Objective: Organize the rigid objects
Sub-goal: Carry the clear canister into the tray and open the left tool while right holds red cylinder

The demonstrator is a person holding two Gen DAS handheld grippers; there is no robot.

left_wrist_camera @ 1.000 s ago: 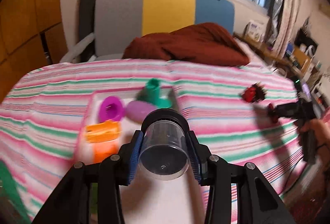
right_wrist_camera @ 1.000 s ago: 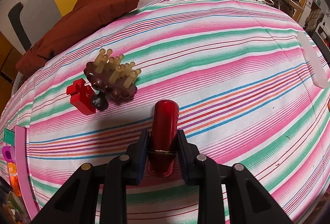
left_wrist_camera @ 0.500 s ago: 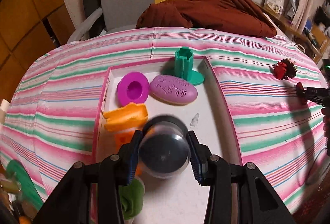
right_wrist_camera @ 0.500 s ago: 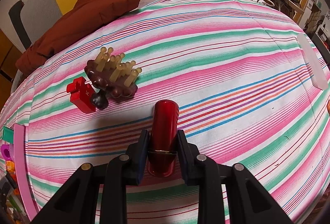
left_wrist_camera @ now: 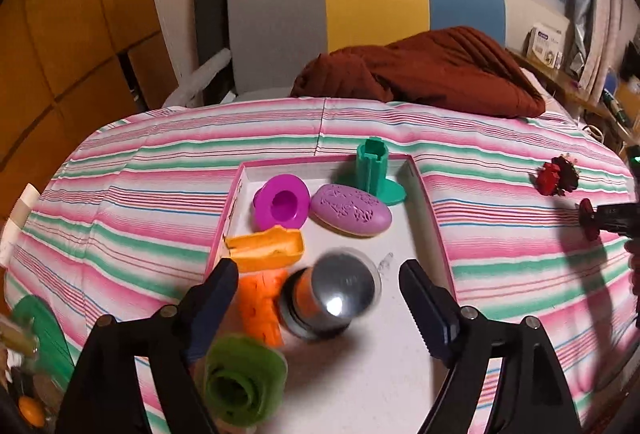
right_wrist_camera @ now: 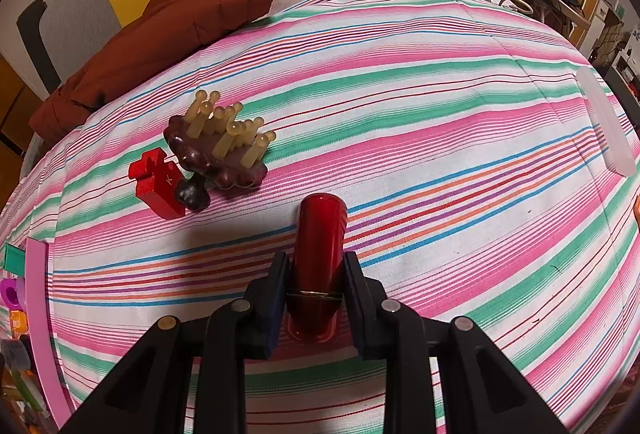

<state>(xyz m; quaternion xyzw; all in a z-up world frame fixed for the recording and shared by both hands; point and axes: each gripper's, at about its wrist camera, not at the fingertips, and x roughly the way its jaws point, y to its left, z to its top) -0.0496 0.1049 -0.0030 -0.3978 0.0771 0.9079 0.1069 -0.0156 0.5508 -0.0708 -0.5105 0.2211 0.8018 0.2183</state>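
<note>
Striped bedspread (left_wrist_camera: 160,194), pink-rimmed tray (left_wrist_camera: 430,210) on top. My left gripper (left_wrist_camera: 316,294) jaws just opened wide, clear cup (left_wrist_camera: 332,298) dropped loose between them, joining other sorted toys. Right gripper (right_wrist_camera: 316,274) clamps red tube (right_wrist_camera: 320,254), probably tray-bound next.

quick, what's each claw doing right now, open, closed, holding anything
Left claw: open, jaws have just been opening; the clear jar sits loose between them in the pink tray.
Right claw: closed on the red tube.
</note>
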